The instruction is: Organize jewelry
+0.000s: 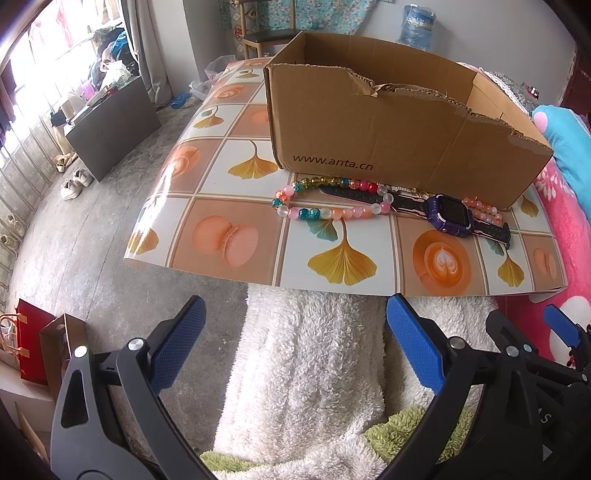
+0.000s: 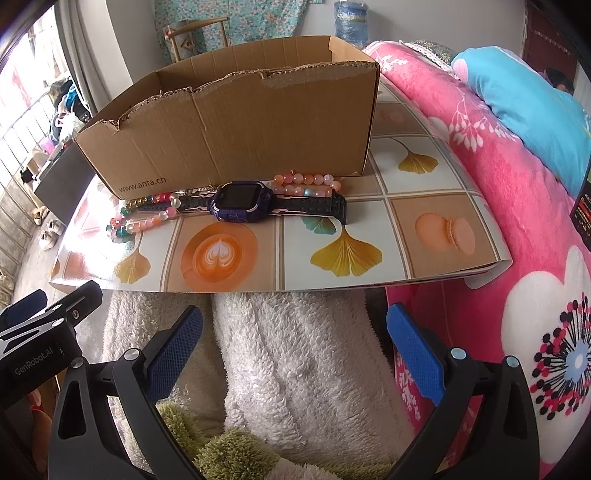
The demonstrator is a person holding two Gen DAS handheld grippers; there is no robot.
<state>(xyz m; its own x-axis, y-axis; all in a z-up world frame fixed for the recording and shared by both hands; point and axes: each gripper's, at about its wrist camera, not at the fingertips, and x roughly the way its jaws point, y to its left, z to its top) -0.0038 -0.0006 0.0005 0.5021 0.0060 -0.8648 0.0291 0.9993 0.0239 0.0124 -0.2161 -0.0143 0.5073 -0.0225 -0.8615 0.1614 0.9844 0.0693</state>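
Both grippers — left gripper (image 1: 295, 343), right gripper (image 2: 295, 343) — hover spread wide, empty, short of the purple watch (image 2: 242, 201) and bead bracelets (image 1: 332, 213) beside the cardboard box (image 2: 236, 136).

Pretty clearly someone's bedroom at home. There's a bed with a pink floral blanket (image 2: 480, 155) and a blue pillow (image 2: 524, 107) on the right, sneakers (image 1: 75, 182) on the concrete floor (image 1: 74, 258) by the window on the left, a wooden chair (image 1: 266, 37) at the far wall, and a water jug (image 1: 416, 26).
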